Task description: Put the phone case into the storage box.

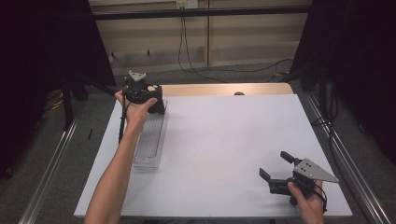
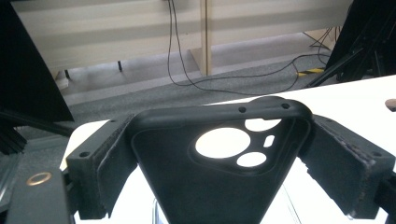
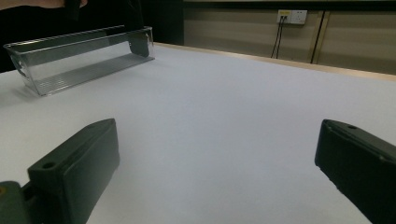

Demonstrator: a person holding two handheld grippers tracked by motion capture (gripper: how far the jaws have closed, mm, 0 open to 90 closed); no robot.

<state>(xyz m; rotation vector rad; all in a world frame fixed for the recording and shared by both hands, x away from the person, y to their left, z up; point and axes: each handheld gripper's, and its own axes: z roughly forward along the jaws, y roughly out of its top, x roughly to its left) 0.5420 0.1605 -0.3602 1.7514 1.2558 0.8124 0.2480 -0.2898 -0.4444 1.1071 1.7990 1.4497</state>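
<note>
Left gripper view: you grip a black phone case (image 2: 219, 163) between the jaws, above the clear tray (image 1: 150, 135).
Your right gripper (image 1: 276, 169) rests wide apart, well off, likely keeping clear.

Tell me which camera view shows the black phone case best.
The left gripper view: the phone case sits large between the left tool's jaws, with its camera cutouts plain. The high view shows it as a small dark shape under the left hand, above the clear tray. The right gripper view shows a dark sliver through the tray's wall.
</note>
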